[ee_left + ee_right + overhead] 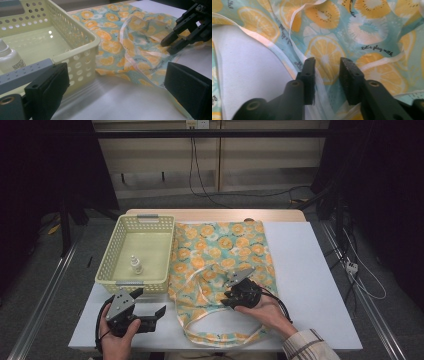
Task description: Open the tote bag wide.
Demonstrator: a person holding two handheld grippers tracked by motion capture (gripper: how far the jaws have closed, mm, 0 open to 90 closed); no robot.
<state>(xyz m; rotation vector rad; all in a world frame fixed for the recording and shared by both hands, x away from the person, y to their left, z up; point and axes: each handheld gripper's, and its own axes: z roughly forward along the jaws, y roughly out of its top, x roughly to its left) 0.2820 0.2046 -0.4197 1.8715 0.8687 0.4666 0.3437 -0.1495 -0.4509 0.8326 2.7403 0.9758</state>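
A cloth bag (220, 250) printed with orange slices on pale blue lies flat on the white table (310, 270), its mouth and white-edged handles toward me. My right gripper (226, 299) rests on the bag's near part. In the right gripper view its jaws (327, 67) stand a little apart, with a raised fold of the bag (367, 30) and a white edge strip between them and not pinched. My left gripper (150, 302) sits open and empty on the table in front of the basket; in its own view (117, 90) it faces the bag (115, 45) and the right gripper (172, 45).
A pale yellow perforated basket (107, 265) stands left of the bag and touches its edge; a small white bottle (135, 265) stands inside, also seen close by (8, 60). Bare white table lies right of the bag. Cables run over the floor beyond.
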